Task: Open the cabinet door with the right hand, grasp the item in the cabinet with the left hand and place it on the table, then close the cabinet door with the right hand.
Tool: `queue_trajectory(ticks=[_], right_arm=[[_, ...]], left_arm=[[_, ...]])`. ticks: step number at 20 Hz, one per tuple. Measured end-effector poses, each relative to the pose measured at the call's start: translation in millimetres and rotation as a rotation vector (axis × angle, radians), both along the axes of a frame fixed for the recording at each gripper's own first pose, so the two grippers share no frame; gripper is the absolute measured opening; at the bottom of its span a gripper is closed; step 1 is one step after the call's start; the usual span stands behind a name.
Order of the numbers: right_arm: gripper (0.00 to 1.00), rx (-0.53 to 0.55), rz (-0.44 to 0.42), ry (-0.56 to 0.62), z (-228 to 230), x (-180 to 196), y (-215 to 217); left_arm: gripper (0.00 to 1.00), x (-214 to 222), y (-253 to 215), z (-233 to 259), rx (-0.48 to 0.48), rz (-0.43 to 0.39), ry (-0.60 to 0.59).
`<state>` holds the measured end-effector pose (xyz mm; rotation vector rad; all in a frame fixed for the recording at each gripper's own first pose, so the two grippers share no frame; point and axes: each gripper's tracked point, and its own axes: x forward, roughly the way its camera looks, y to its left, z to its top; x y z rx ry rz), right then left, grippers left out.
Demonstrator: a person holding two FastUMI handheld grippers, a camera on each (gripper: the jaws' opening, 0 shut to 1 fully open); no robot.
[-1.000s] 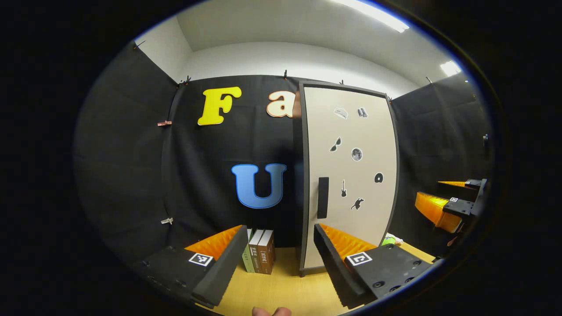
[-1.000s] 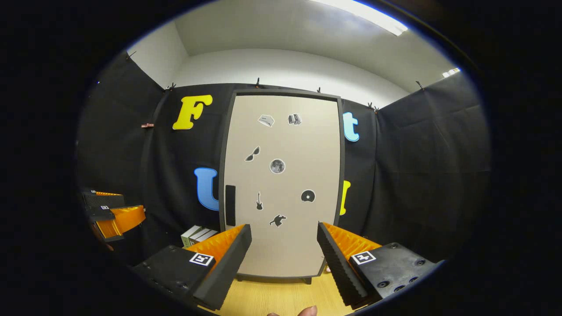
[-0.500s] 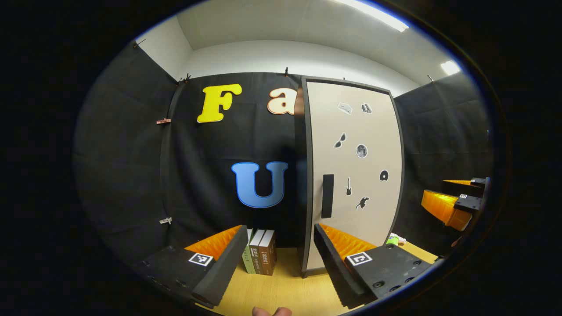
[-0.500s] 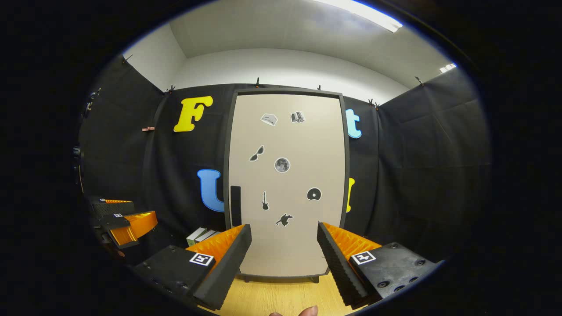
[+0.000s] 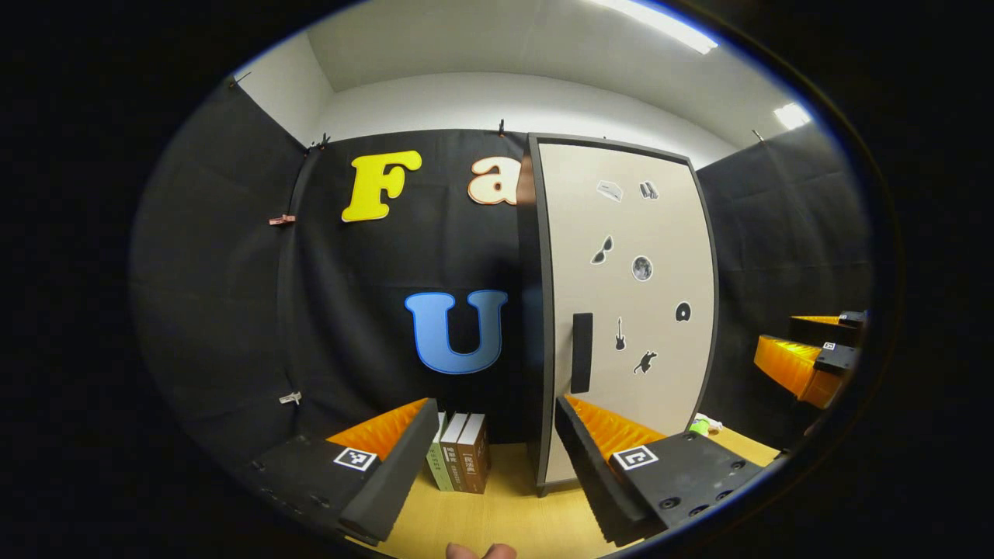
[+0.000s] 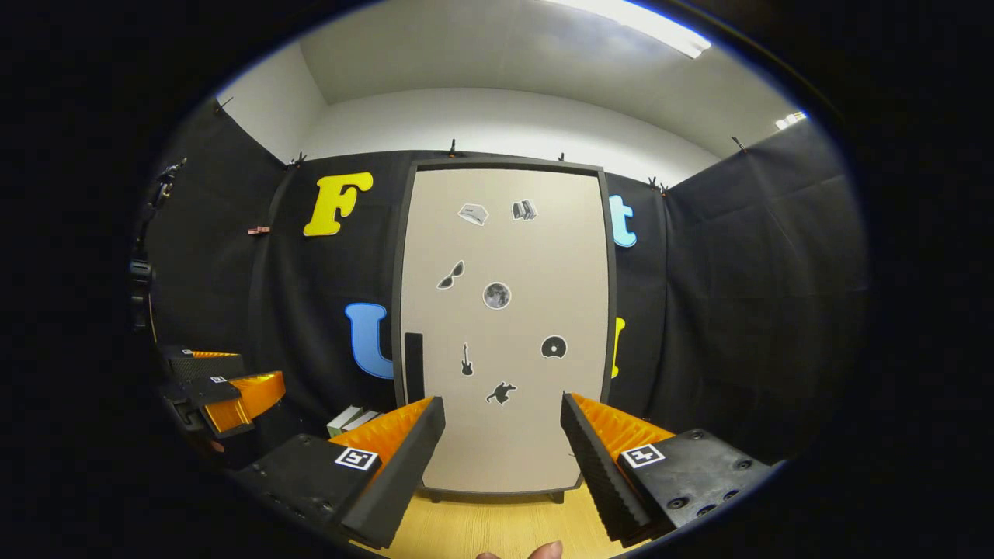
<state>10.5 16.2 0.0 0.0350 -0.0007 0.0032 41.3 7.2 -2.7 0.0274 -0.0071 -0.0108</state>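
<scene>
A tall cabinet with a beige door (image 6: 505, 326) stands on the wooden table, door closed, with small stickers on it. Its dark vertical handle (image 6: 414, 366) runs along the door's left edge. My right gripper (image 6: 503, 435) faces the door squarely, open and holding nothing, some way short of it. In the left gripper view the cabinet door (image 5: 629, 303) sits to the right, its handle (image 5: 581, 352) above my open left gripper (image 5: 494, 439). What is inside the cabinet is hidden behind the door. Each gripper appears in the other's view: right gripper (image 5: 808, 361), left gripper (image 6: 221, 388).
Three upright books (image 5: 458, 462) stand on the wooden table (image 5: 505, 516) left of the cabinet, also visible as books (image 6: 351, 420). A small green and white object (image 5: 701, 425) lies on the table right of the cabinet. Black cloth walls surround the booth.
Both views have shifted slightly: the cabinet sits a little more to the right and nearer in the left gripper view. The door stays closed and both grippers stay open.
</scene>
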Motion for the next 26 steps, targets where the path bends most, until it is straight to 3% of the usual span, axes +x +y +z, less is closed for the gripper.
queue_trajectory(ticks=[12, 21, 26], right_arm=[[0.97, 0.029, 0.024, 0.001, -0.4, 23.1, 29.8], [0.97, 0.073, 0.063, -0.021, 7.8, 74.1, 72.4], [0.98, 0.100, 0.126, -0.018, 8.8, 111.2, 115.1]], left_arm=[[0.94, -1.5, 25.5, -1.0, -0.008, 0.009, -0.005], [0.95, -5.5, 60.9, -10.5, -0.024, 0.046, 0.005], [0.95, -10.1, 80.3, -10.3, -0.015, 0.082, 0.008]])
